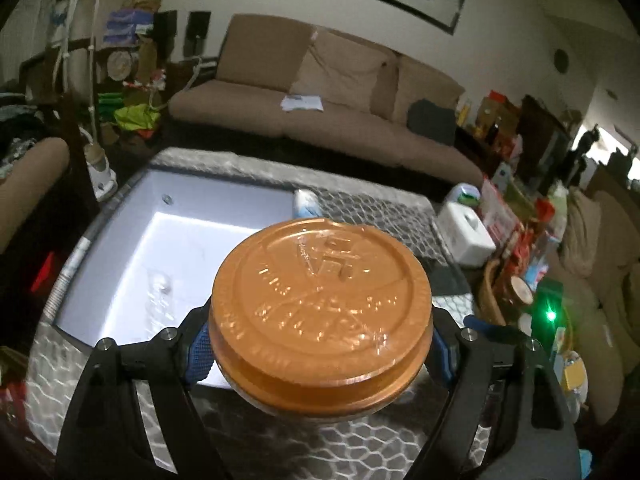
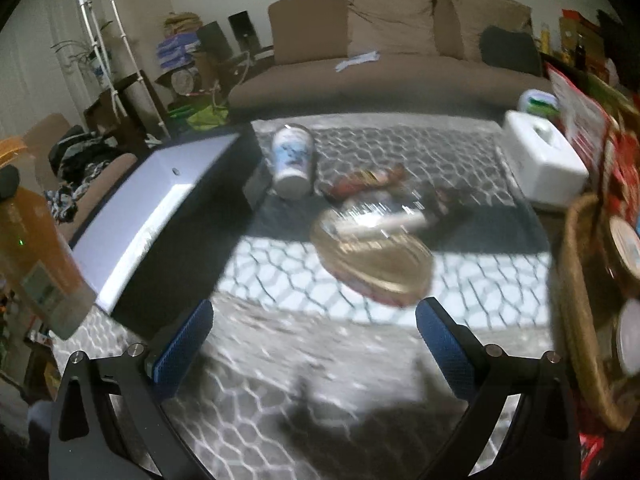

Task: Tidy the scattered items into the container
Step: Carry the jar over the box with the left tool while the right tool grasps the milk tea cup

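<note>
- An orange-lidded jar point(image 1: 322, 312) is clamped between the left gripper's point(image 1: 320, 344) jaws, above the white-lined container point(image 1: 168, 240).
- Raised lettering on the lid cannot be read.
- The right gripper's point(image 2: 314, 344) jaws are held apart, empty, above the patterned bench point(image 2: 280, 360).
- Blurred packets point(image 2: 372, 184) cannot be identified.

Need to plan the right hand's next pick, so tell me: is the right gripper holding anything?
No, the right gripper stands open over the patterned tablecloth with nothing between its blue pads.
</note>
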{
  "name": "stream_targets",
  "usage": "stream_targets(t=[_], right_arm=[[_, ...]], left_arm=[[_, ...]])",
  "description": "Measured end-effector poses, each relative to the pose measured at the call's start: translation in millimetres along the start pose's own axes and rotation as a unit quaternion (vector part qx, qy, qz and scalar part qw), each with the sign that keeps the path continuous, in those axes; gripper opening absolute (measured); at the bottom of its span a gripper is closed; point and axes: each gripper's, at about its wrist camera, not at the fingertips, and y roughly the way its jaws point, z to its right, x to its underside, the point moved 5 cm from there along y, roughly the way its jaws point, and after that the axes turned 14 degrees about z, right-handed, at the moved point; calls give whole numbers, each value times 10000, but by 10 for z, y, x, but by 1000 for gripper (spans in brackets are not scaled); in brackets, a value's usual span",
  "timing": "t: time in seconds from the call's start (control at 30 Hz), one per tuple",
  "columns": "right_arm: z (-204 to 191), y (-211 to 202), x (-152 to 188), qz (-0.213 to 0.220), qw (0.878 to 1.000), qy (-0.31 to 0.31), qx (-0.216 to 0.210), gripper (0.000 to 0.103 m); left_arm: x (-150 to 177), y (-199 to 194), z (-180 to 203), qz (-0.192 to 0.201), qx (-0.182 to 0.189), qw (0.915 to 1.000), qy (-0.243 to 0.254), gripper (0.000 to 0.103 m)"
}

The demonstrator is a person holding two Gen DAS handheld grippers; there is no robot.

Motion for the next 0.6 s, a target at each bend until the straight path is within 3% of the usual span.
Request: stream_targets(t=[0.17, 0.3, 0.6], right_arm=[[-268, 588, -365, -143, 9997, -145, -137, 103], [-356, 1115, -603, -333, 9987, 117, -366, 103], [-69, 2340, -846, -1026, 9910, 667, -545, 103]], left_arm=[[-263, 8, -411, 128, -304, 9994, 77, 81], [-362, 121, -760, 116, -466, 9988, 7, 81], [-206, 546, -1370, -149, -538, 9979, -327, 81]])
